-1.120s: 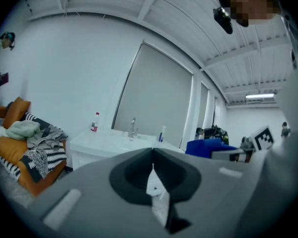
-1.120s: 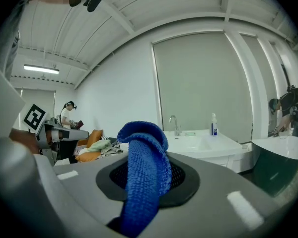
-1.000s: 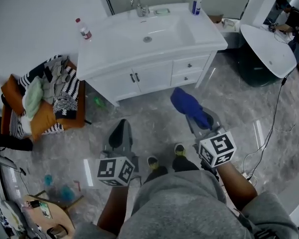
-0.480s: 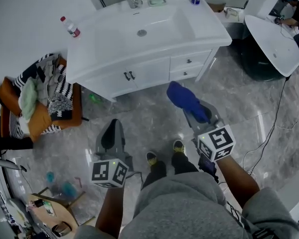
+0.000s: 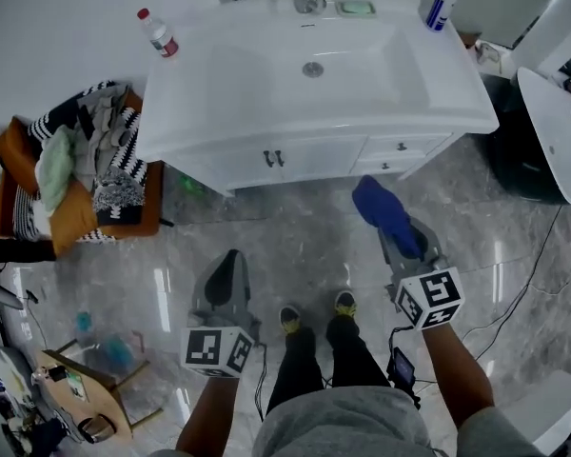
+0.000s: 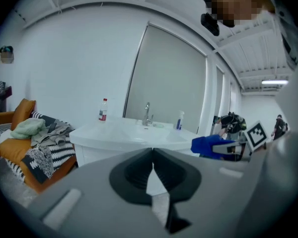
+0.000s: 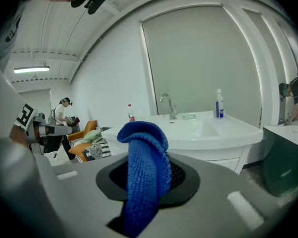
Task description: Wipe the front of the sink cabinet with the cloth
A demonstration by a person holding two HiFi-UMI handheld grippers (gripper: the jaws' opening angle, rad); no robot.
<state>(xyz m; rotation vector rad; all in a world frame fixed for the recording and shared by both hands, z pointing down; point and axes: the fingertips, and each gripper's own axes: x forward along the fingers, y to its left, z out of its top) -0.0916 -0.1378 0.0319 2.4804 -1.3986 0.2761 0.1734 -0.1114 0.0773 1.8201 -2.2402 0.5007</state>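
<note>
Cloth held, wiping not begun.
The cloth (image 5: 383, 209) is clamped in the right tongs (image 7: 145, 181), centre right; left tongs (image 6: 152, 168) closed, empty; the cabinet front (image 5: 309, 156), upper centre, is not yet touched.

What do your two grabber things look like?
The grey plastic left gripper and the matching right gripper have wide bodies that narrow to two jaws with dark ribbed pads. Each carries a white cube printed with black square markers. No sleeves cover the forearms.
</note>
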